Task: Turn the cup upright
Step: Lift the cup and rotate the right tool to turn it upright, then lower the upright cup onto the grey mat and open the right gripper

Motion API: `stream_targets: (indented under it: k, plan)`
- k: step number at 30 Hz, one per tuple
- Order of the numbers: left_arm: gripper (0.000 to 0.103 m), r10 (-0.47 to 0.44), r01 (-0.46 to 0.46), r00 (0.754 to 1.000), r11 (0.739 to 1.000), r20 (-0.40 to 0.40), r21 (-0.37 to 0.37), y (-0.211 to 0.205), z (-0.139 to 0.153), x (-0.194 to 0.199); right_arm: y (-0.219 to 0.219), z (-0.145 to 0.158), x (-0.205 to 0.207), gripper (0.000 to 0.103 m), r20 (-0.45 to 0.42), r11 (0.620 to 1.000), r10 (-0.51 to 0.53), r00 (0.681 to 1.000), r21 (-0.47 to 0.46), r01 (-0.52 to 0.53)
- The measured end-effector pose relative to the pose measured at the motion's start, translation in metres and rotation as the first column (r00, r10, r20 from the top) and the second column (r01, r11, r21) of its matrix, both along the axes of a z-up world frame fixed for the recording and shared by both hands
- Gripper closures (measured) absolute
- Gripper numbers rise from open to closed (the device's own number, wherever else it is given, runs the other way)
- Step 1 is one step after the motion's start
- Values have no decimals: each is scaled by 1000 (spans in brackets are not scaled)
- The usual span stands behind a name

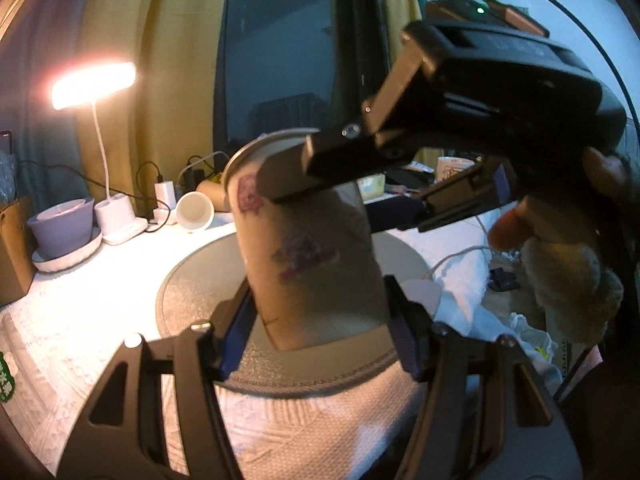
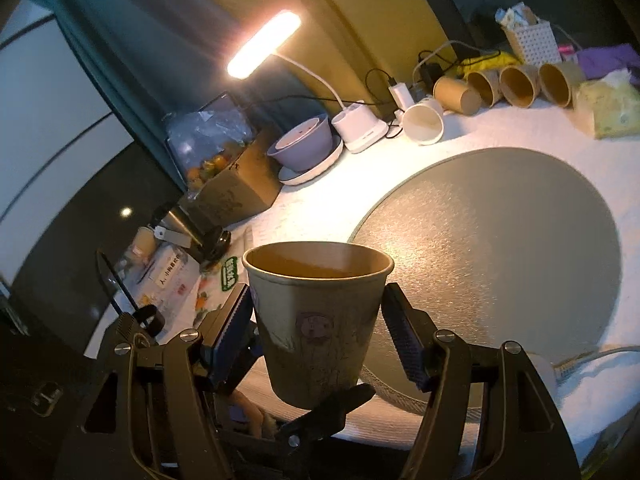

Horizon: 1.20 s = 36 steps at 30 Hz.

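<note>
- Two hand-held grippers meet on one paper cup (image 1: 308, 248), lifted above the round mat (image 1: 192, 296) on the surface (image 1: 80, 320).
- On the left, the left hand-held gripper (image 1: 320, 332) brackets the cup's base; its pads look closed on the cup, though contact on the near side is hard to confirm.
- Further right, the right hand-held gripper (image 2: 316, 320) brackets the cup (image 2: 316, 320) below its rim; its own view shows slight gaps, so its grip cannot be told.
- Judged from the mouth pointing up, the flip seems nearly done; next comes lowering the cup onto the mat (image 2: 500, 240) and letting go.
- Hidden: the cup's underside. Motion blur smears its printed pattern.
</note>
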<state>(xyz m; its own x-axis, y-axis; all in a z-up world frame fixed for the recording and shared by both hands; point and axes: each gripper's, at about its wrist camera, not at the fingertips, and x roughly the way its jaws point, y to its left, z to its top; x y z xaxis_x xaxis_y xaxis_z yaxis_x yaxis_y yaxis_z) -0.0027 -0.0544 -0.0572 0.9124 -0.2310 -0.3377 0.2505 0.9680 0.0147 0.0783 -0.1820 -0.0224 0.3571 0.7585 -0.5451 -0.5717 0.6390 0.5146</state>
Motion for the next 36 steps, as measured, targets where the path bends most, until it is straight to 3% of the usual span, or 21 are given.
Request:
stream_targets:
  k: [12,15,18,29,36]
  plan:
    - [39,-16,15,999,1000,-48,-16,4,-4,5,-1,-7,9,34,-29,999,37,999,21,-37]
    - [27,-20,19,997,1000,-74,-23,6,-7,8,0,-6,13,34,-21,1000,25,999,7,-24]
    - [26,-19,16,996,999,-92,-34,9,-8,11,1,-5,17,34,0,1000,4,1000,-13,-4]
    - [25,29,-50,979,994,-201,-101,31,-10,22,5,-8,40,34,231,968,-118,966,-190,164]
    - [25,71,-128,957,974,-283,-187,58,-8,30,16,-15,41,34,378,916,-147,914,-297,270]
